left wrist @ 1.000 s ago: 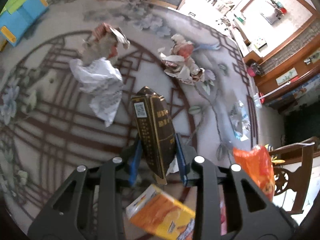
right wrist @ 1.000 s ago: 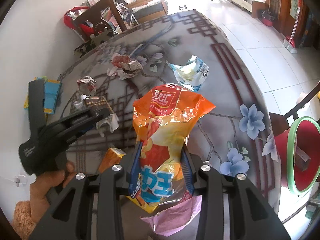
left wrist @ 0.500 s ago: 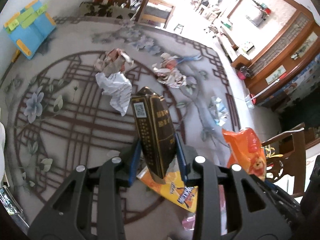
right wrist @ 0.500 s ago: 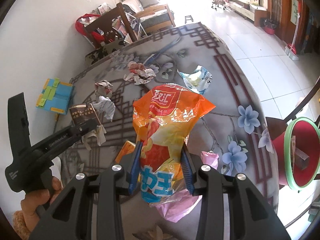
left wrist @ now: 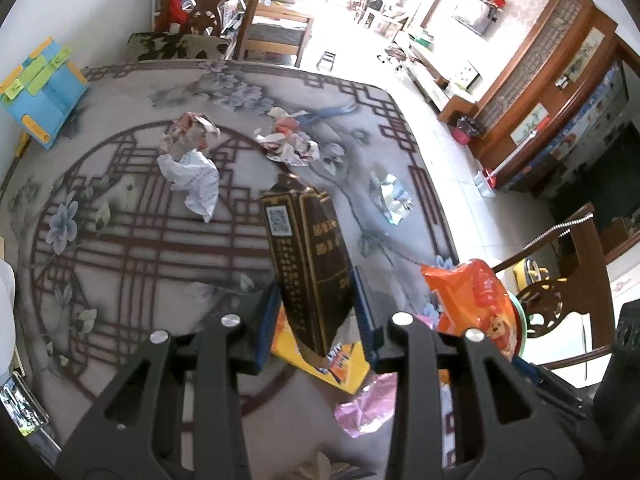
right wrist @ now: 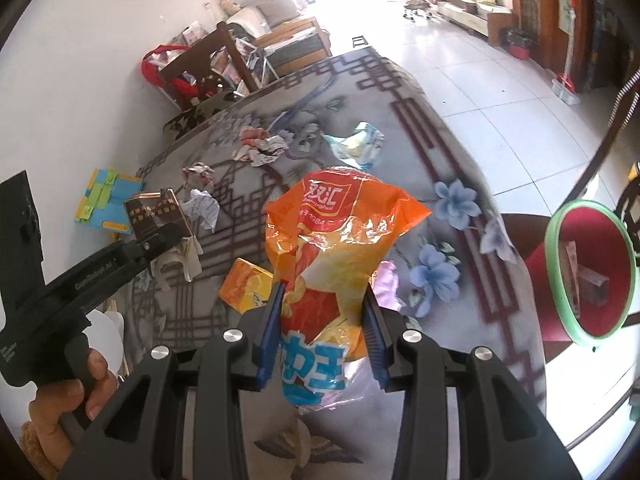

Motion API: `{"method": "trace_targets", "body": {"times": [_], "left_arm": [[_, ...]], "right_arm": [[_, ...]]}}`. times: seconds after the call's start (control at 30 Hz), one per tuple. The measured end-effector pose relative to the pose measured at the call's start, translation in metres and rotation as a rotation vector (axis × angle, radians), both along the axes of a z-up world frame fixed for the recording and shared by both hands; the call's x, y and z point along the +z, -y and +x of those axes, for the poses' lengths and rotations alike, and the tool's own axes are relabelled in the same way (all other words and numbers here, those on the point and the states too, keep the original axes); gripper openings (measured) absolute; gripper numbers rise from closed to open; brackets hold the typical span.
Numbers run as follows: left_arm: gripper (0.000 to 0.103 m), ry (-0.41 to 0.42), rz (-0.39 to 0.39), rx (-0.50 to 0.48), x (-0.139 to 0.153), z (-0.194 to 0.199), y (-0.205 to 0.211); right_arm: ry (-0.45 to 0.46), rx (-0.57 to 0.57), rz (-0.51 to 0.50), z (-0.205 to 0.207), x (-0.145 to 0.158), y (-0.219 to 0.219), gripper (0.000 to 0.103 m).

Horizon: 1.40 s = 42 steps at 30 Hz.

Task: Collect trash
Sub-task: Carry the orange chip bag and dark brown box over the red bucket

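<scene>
My left gripper (left wrist: 316, 304) is shut on a dark brown carton (left wrist: 306, 256) and holds it high above the patterned table (left wrist: 120, 240); the carton also shows in the right wrist view (right wrist: 154, 214). My right gripper (right wrist: 324, 320) is shut on an orange snack bag (right wrist: 336, 236), also seen in the left wrist view (left wrist: 472, 304). A red bin with a green rim (right wrist: 592, 268) stands to the right of the table and holds some trash.
Crumpled papers (left wrist: 192, 172) (left wrist: 288, 144), a silver-blue wrapper (left wrist: 390, 198), a yellow box (left wrist: 324, 364) and a pink wrapper (left wrist: 364, 404) lie on the table. A blue-green toy (left wrist: 40, 84) sits far left. Wooden chairs stand behind and to the right.
Both grippers have risen higher above the table with their loads. The red bin has come further into the right wrist view.
</scene>
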<state>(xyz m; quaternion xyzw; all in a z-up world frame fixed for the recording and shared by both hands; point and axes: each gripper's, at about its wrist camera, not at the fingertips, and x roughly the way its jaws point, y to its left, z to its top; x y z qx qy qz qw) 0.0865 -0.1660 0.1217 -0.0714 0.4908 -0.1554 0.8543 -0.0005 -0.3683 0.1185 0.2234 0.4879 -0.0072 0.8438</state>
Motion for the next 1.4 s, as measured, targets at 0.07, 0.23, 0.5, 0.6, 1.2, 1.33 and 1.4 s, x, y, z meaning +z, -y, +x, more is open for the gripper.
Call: {"method": "trace_targets", "body": {"times": [0.07,0.23,0.5,0.6,1.2,1.33,1.4], "left_arm": [[0.034,0.003,0.007,-0.013,0.001,-0.006,0.007],[0.034,0.012,0.016,-0.052,0.003,-0.015,0.027],[0.034,-0.008,0.025,-0.128,-0.008,-0.028,0.069],[0.034,-0.02,0.032,-0.164,-0.012,-0.033,0.088],[0.034,0.031,0.094,-0.415,-0.011,-0.066,0.219],[0.034,0.003,0.068,-0.489,-0.016,-0.072,0.251],[0.035,-0.008,0.06,-0.544,-0.018,-0.076,0.272]], "right_arm": [[0.005,-0.011,0.003,-0.007,0.001,0.007,0.036],[0.016,-0.05,0.007,-0.024,0.003,0.025,0.036],[0.009,-0.127,0.02,-0.054,-0.001,0.058,0.036],[0.009,-0.157,0.026,-0.064,-0.002,0.07,0.036],[0.027,-0.403,0.023,-0.124,-0.007,0.188,0.037],[-0.005,-0.502,-0.005,-0.144,-0.019,0.226,0.037],[-0.027,-0.556,-0.013,-0.156,-0.026,0.248,0.037]]}}
